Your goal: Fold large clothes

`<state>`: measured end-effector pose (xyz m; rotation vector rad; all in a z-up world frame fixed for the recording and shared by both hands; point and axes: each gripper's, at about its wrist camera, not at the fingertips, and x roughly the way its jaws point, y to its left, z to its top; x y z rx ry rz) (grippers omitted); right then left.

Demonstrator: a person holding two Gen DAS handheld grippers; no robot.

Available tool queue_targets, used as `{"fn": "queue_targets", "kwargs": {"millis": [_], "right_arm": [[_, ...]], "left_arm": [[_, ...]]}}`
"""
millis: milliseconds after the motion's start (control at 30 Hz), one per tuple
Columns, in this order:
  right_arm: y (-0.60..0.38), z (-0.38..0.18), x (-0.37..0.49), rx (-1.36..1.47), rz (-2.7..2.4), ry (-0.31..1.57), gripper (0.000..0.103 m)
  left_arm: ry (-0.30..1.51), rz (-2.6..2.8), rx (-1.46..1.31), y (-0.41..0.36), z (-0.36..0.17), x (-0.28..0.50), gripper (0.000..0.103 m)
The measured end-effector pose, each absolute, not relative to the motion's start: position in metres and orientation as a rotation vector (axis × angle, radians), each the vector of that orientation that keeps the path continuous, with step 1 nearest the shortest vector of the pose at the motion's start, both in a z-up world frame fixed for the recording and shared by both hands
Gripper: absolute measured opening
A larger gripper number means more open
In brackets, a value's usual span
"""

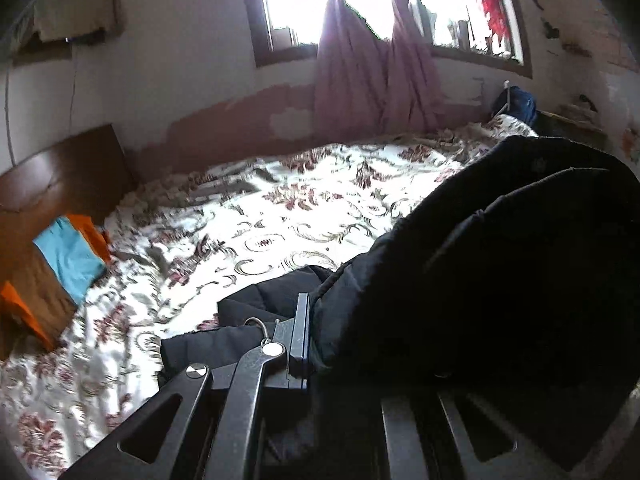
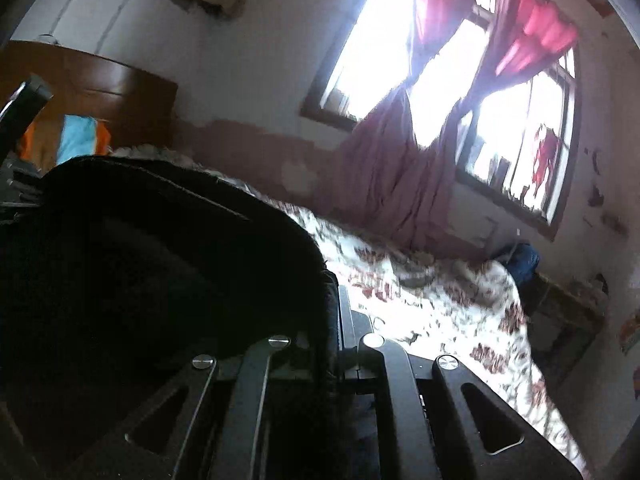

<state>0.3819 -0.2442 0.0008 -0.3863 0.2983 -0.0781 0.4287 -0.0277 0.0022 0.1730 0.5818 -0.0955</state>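
Observation:
A large black garment [image 1: 500,260] hangs in a thick bunch at the right of the left wrist view, with part of it trailing on the bed [image 1: 248,304]. My left gripper [image 1: 316,332] is shut on its edge; only the left finger shows, the other is hidden by cloth. In the right wrist view the same black garment [image 2: 160,264] fills the left half. My right gripper [image 2: 334,320] is shut on a fold of it, lifted above the bed. The other gripper's tip [image 2: 28,96] shows at the far left.
The bed has a white floral cover [image 1: 280,216] and a brown wooden headboard [image 1: 60,172]. Blue and orange folded cloths [image 1: 72,256] lie by the headboard. Pink curtains [image 1: 368,72] hang at a bright window behind the bed. A blue bag [image 2: 520,260] sits at the bed's far corner.

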Motion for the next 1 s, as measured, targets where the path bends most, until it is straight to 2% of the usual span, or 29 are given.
{"fn": "queue_targets", "kwargs": {"millis": [67,167,233,300,367,467,533,567,600,667,767,1000], "right_arm": [[-0.247,-0.009,0.396,-0.343,-0.088,0.332,0.007],[-0.247,-0.022,0.403,-0.325,-0.097,0.354,0.017],[-0.248,-0.028,0.400,-0.320,-0.098,0.343,0.034],[-0.252,-0.028,0.394,-0.309,-0.111,0.317,0.069],[-0.258,-0.025,0.384,-0.284,-0.118,0.270,0.075],[-0.269,-0.017,0.369,-0.240,-0.120,0.233,0.077],[-0.275,-0.012,0.359,-0.218,-0.118,0.218,0.079],[-0.278,-0.011,0.352,-0.211,-0.113,0.210,0.083],[-0.280,-0.009,0.345,-0.204,-0.104,0.200,0.087],[-0.282,-0.009,0.332,-0.196,-0.083,0.191,0.094],[-0.282,-0.012,0.314,-0.194,-0.009,0.221,0.096],[-0.272,-0.049,0.304,-0.225,0.179,0.422,0.096]], "left_arm": [[0.607,-0.095,0.166,-0.030,-0.013,0.443,0.007],[0.653,-0.090,0.126,-0.031,-0.037,0.457,0.008],[0.640,-0.088,0.092,-0.028,-0.042,0.454,0.008],[0.614,-0.090,0.094,-0.027,-0.043,0.448,0.008],[0.608,-0.093,0.104,-0.026,-0.044,0.446,0.009],[0.601,-0.098,0.077,-0.024,-0.037,0.443,0.012],[0.586,-0.112,0.025,-0.016,-0.028,0.440,0.023],[0.577,-0.122,0.004,-0.013,-0.021,0.442,0.038],[0.550,-0.133,-0.026,-0.009,-0.016,0.437,0.069],[0.464,-0.104,-0.051,-0.004,-0.004,0.422,0.102],[0.370,-0.133,-0.030,-0.004,0.009,0.401,0.102],[0.448,-0.278,0.108,-0.034,-0.020,0.370,0.102]]}}
